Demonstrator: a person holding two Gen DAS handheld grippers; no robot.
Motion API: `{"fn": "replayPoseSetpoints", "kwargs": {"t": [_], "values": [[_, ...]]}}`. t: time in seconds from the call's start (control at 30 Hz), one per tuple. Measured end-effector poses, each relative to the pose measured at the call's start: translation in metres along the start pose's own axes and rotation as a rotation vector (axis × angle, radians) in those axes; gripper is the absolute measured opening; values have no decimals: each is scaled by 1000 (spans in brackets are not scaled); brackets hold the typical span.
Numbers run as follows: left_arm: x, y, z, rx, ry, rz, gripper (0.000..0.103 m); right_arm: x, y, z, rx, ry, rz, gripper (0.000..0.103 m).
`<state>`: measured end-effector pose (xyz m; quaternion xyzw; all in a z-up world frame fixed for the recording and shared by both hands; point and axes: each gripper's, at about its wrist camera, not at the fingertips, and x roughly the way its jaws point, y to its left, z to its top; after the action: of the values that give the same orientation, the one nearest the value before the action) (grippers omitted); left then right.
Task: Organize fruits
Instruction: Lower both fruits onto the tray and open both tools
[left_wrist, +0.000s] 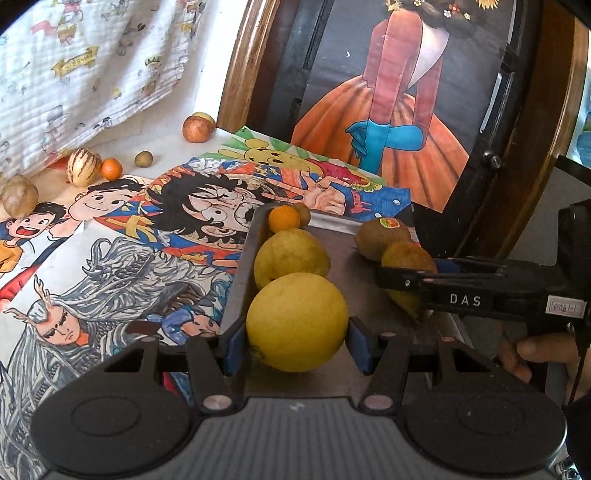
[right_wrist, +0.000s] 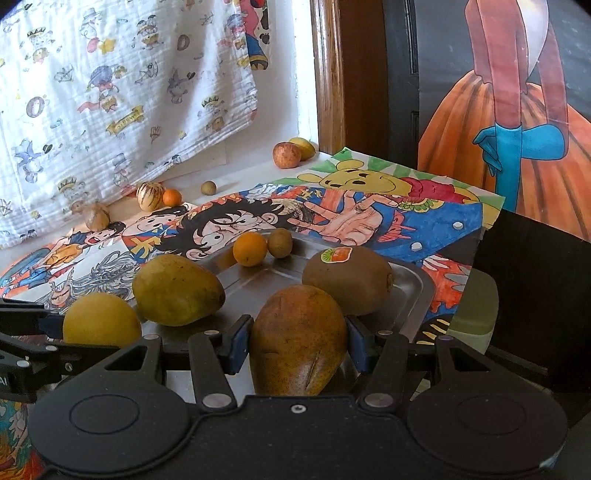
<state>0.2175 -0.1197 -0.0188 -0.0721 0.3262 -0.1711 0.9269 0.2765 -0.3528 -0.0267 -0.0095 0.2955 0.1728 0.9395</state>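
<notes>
My left gripper (left_wrist: 297, 343) is shut on a round yellow citrus fruit (left_wrist: 297, 321), with a blue pad on each side, low over the near left of the metal tray (left_wrist: 343, 258). My right gripper (right_wrist: 297, 341) is shut on a brown-yellow pear (right_wrist: 299, 339) at the tray's (right_wrist: 410, 280) near edge. Whether either fruit touches the tray I cannot tell. In the tray lie a mango (right_wrist: 177, 290), a kiwi with a sticker (right_wrist: 349, 280), a small orange (right_wrist: 250, 248) and a small brown fruit (right_wrist: 280, 242). The right gripper (left_wrist: 406, 282) and pear (left_wrist: 406, 258) also show in the left wrist view.
Loose fruit lies along the back of the table: an apple (right_wrist: 286, 155), a striped melon (right_wrist: 149, 195), a small orange (right_wrist: 172, 197), a small round fruit (right_wrist: 208, 187) and a brown fruit (right_wrist: 96, 218). Cartoon drawings (right_wrist: 229, 221) cover the table. A framed painting (right_wrist: 517, 129) stands at the right.
</notes>
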Motion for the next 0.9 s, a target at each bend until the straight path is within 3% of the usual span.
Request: {"fn": "replayPoseSetpoints", "kwargs": {"t": [0.43, 0.67, 0.77, 0.9], "values": [[1, 0, -3, -18, 26, -8, 62, -11, -4, 1, 35, -14, -8, 60], [-12, -2, -5, -33, 2, -8, 75, -28, 2, 0, 30, -22, -27, 64], [-22, -3, -7, -43, -12, 13, 86, -41, 8, -2, 24, -27, -32, 70], [-41, -1, -11, -60, -38, 54, 93, -58, 19, -6, 7, -34, -34, 79]]}}
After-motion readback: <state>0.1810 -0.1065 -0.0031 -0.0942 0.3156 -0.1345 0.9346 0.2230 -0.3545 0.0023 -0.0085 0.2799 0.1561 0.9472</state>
